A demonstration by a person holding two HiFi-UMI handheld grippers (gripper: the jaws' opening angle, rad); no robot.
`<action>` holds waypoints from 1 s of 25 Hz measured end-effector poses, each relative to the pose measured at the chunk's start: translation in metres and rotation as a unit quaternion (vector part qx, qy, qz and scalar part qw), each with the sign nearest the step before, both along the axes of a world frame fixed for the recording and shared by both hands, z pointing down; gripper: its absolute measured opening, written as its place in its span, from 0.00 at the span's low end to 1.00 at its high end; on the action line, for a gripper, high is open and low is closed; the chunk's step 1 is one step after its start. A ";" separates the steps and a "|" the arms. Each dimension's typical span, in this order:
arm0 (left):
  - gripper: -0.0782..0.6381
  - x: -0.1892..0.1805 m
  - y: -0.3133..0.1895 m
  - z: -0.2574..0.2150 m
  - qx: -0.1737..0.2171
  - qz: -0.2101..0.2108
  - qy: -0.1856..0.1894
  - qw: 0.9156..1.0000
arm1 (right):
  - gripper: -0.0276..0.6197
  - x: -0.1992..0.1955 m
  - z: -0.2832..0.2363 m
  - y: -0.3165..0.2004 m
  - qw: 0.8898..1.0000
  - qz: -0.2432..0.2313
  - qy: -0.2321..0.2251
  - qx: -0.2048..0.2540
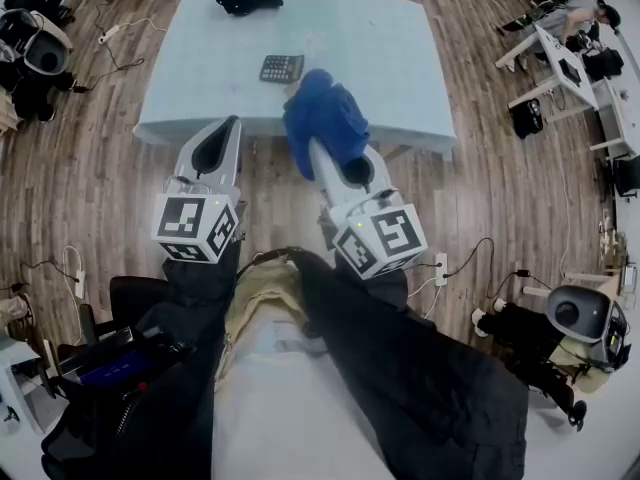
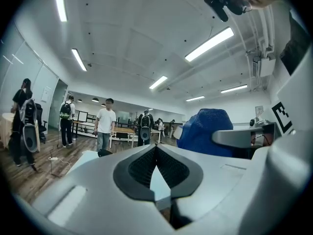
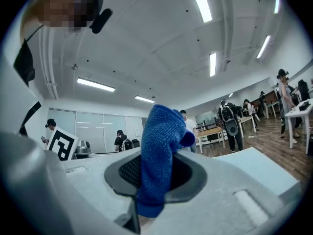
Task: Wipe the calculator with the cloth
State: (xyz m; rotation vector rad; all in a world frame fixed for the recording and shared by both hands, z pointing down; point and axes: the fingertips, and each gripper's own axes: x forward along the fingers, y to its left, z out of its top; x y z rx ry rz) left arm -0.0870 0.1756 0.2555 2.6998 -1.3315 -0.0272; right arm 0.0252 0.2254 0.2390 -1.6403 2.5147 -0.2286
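A bright blue fuzzy cloth sits between the white, dark-grey-padded fingers of the right gripper. Beyond them, a dark grey rectangular calculator lies on a pale blue table.

A pale blue bench carried a calculator near its front edge and a black bundle at its far edge.

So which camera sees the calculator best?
The head view: the calculator lies in plain sight on the table, beside the blue cloth. The left and right gripper views show none of it.
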 end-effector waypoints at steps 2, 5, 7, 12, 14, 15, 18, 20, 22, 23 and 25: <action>0.11 -0.001 -0.002 0.004 -0.007 0.001 -0.002 1.000 | 0.18 0.000 0.004 -0.001 1.000 0.001 -0.002 -0.007; 0.11 0.003 -0.001 0.010 -0.021 -0.001 -0.001 1.000 | 0.18 0.007 0.012 0.001 1.000 0.003 -0.008 -0.021; 0.11 0.013 0.009 0.015 -0.025 -0.001 -0.001 1.000 | 0.18 0.019 0.020 0.011 1.000 0.003 -0.013 -0.027; 0.11 0.026 0.018 0.024 -0.031 -0.002 -0.006 0.999 | 0.18 0.031 0.033 0.020 0.999 -0.004 -0.020 -0.035; 0.11 0.032 0.020 0.029 -0.032 -0.002 -0.007 0.999 | 0.18 0.036 0.039 0.021 0.999 -0.007 -0.022 -0.034; 0.11 0.035 0.021 0.031 -0.033 -0.002 -0.008 0.999 | 0.18 0.039 0.041 0.022 0.999 -0.008 -0.023 -0.035; 0.11 0.043 0.025 0.038 -0.035 -0.004 -0.010 0.999 | 0.18 0.046 0.047 0.025 0.999 -0.012 -0.025 -0.038; 0.11 0.046 0.025 0.040 -0.037 -0.006 -0.010 0.999 | 0.18 0.049 0.048 0.027 0.999 -0.014 -0.027 -0.038; 0.11 0.049 0.025 0.041 -0.038 -0.008 -0.009 0.999 | 0.18 0.053 0.049 0.027 0.999 -0.016 -0.030 -0.036; 0.11 0.051 0.026 0.041 -0.039 -0.008 -0.009 0.999 | 0.18 0.055 0.049 0.027 0.999 -0.016 -0.032 -0.036; 0.11 0.055 0.028 0.045 -0.043 -0.007 -0.011 0.999 | 0.18 0.059 0.051 0.028 0.999 -0.017 -0.035 -0.037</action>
